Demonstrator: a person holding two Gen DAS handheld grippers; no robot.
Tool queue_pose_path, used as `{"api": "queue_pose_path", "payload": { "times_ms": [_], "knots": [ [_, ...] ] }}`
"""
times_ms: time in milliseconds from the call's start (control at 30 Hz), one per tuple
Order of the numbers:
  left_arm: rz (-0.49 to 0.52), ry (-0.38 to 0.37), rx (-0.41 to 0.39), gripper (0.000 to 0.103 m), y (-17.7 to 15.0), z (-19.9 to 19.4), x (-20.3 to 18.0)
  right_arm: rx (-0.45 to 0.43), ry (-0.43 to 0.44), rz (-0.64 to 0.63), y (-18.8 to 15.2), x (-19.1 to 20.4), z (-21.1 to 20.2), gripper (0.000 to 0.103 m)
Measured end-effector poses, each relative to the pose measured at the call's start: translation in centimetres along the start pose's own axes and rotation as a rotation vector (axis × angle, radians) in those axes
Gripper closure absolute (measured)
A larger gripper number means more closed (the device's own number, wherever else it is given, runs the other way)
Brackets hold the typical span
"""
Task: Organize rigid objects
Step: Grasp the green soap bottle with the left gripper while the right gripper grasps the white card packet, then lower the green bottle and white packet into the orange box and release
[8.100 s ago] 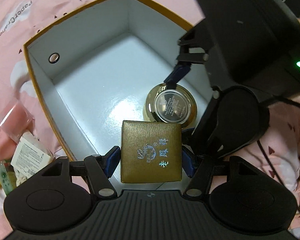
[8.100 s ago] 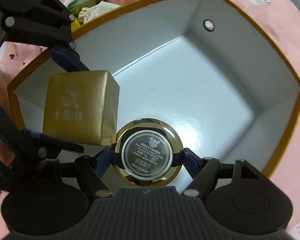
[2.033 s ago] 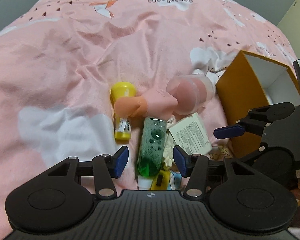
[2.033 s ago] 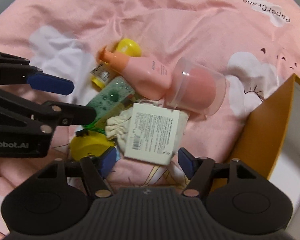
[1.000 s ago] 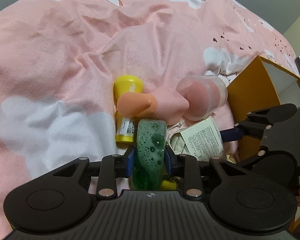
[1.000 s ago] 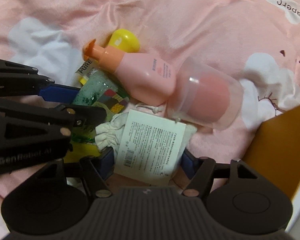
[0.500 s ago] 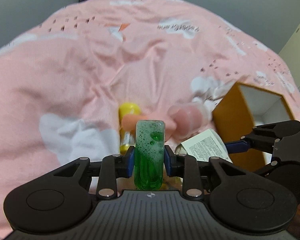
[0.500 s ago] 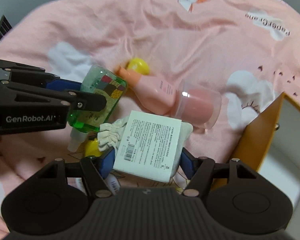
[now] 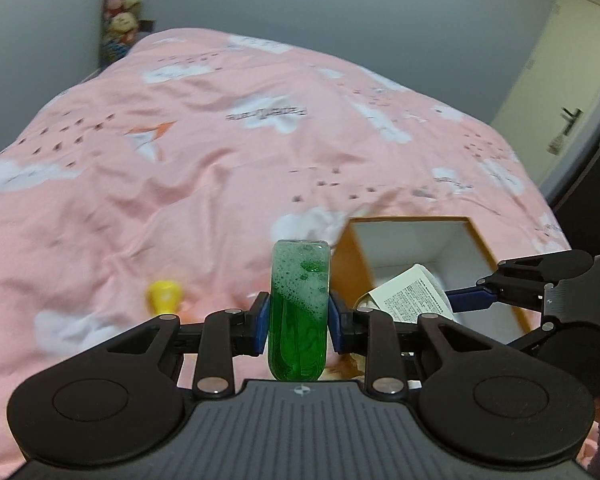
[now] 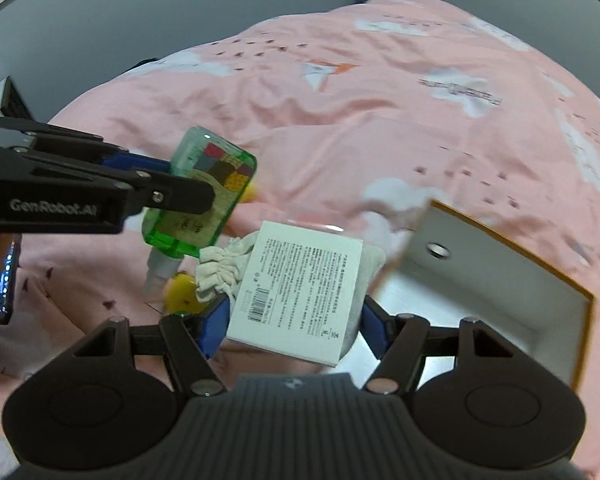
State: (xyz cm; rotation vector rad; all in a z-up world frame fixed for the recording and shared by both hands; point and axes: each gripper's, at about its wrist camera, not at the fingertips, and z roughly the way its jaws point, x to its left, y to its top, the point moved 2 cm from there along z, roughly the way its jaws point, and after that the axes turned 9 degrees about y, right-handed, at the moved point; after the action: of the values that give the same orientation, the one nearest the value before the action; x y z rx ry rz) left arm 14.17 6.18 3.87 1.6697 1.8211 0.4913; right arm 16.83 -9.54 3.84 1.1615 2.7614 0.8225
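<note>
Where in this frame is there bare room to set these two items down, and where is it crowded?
Free: the visible white floor of the orange-edged box, and the pink bedspread beyond it. Crowded: beside the box's left wall, where a yellow item lies under the green bottle and the white packet held by the tools.

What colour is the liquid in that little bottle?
Bright green, foamy on top; the bottle shows best in the left wrist view.

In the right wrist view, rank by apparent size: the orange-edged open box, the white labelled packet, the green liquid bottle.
1. Orange-edged open box, partly cropped.
2. White labelled packet, though it is nearest the camera, so unsure.
3. Green liquid bottle, partly hidden by fingers.
</note>
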Motion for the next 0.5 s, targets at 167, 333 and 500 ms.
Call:
{"api": "queue_pose_path", "payload": {
  "times_ms": [167,333,500],
  "knots": [
    [0.058,-0.077,0.013,0.070,0.5,0.9,-3.7,-0.002,-0.073,0.051,-2.4,-2.6,-2.2,0.036],
    [0.110,-0.126,0.032,0.070,0.6,2.2,-7.1,0.008,-0.127,0.124,-5.2,-5.6,-3.8,0.036],
    [0.162,-0.186,0.102,0.070,0.5,4.8,-10.4,0.036,-0.164,0.195,-7.7,-8.5,-3.7,0.036]
  ]
}}
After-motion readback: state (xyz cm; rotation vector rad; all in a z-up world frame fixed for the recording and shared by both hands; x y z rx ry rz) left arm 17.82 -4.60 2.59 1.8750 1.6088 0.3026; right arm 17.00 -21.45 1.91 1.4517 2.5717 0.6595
